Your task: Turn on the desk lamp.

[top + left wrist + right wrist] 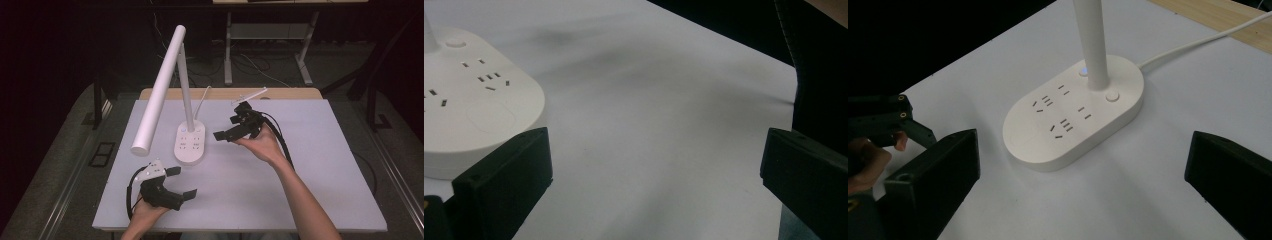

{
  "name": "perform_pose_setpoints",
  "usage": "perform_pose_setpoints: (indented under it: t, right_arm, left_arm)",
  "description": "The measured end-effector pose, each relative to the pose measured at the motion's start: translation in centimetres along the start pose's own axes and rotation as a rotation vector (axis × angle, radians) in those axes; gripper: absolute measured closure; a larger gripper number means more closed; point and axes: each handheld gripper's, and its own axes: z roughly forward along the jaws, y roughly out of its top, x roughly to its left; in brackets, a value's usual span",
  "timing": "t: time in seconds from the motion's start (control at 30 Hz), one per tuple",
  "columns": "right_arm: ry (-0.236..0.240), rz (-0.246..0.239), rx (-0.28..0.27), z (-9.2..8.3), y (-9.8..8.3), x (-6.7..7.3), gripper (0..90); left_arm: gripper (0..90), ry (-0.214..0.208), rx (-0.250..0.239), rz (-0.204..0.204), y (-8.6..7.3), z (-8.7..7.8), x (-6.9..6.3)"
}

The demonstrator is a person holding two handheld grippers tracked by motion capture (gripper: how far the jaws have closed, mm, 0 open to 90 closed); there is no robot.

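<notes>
The right gripper (233, 129) is hovering, jaws spread, facing the white oval desk-lamp base with sockets (190, 143) mid-table, likely lining up its button; the left gripper (181, 182) is waiting nearby, jaws spread too.

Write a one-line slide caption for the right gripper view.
Open right tool faces the white lamp base with its sockets, stem and cable; the left tool sits beyond.

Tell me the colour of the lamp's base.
White; the lamp base shows best in the right gripper view.
</notes>
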Motion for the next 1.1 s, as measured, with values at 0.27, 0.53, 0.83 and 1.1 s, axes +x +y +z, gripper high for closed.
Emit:
perform_pose_setpoints:
  t: [0.27, 0.53, 0.83, 1.1]
  right_arm:
    - [-0.001, 0.026, -0.006, 1.3, 0.7, -0.5, 1.0]
    - [-0.007, 0.067, -0.023, 2.7, 0.9, -1.9, 1.0]
    - [0.007, 0.105, -0.038, 4.4, 0.7, -3.3, 1.0]
    - [0.023, 0.138, -0.062, 6.0, 0.5, -4.4, 5.7]
  left_arm:
    - [0.0, 0.001, -0.001, 0.008, 0.0, 0.0, 0.1]
    - [0.0, -0.003, -0.004, 0.003, 0.0, 0.0, 0.0]
    - [0.0, -0.002, -0.001, 0.005, 0.0, 0.0, 0.1]
    - [0.0, -0.006, 0.001, 0.009, 0.0, 0.1, 0.0]
